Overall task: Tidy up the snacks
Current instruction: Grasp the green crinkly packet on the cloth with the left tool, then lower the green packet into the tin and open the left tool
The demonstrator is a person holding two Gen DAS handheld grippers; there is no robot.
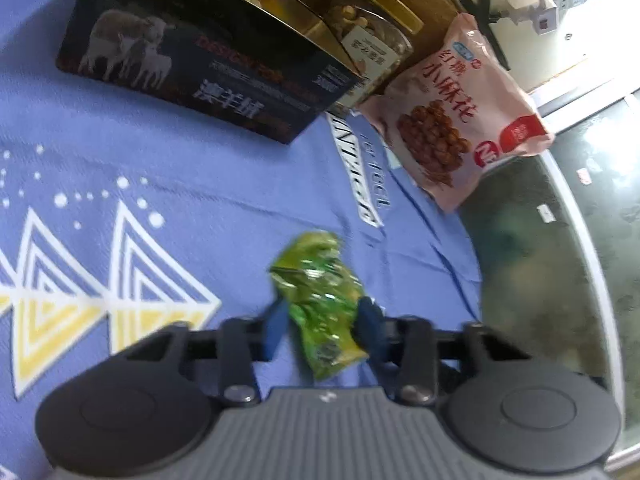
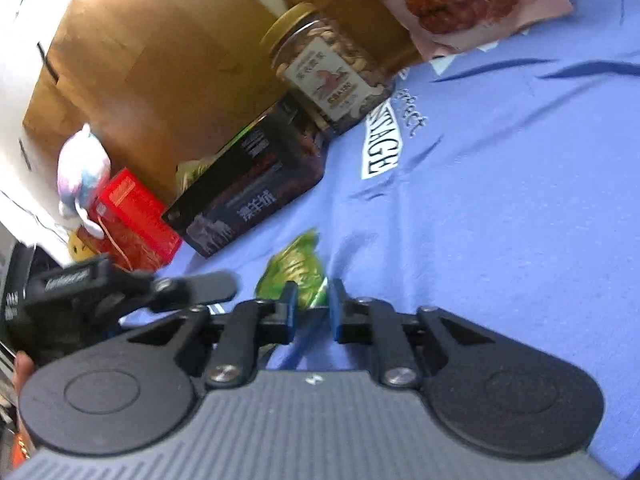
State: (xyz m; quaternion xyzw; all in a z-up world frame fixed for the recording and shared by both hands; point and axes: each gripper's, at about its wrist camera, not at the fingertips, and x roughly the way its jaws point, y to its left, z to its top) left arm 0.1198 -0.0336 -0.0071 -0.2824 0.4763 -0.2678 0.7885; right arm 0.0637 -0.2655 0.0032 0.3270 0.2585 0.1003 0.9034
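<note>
Left gripper [image 1: 324,320] has its jaws pinched on the middle of a green snack packet [image 1: 324,304], which lies on the blue cloth [image 1: 200,200] over the tabletop. In the right wrist view a green packet [image 2: 294,272] sits just ahead of the right gripper [image 2: 313,304]; its jaws stand narrow with one crinkled end between them, though whether the pads press the foil I cannot tell, nor whether it is the same packet.

This looks a light, crackly foil thing, slippery and easy to crush, so a gentle pinch on the flat sealed edge or the middle should serve.

Further out, a dark box [image 1: 208,60] stands open with snacks inside, likely the place for it; its near wall is what a carried packet must clear. Beside it a nut jar [image 2: 328,68], then a pink snack bag [image 1: 460,120] near the tabletop's edge. Off to the side, a red box [image 2: 136,216] and a cardboard box [image 2: 160,60], well apart.
</note>
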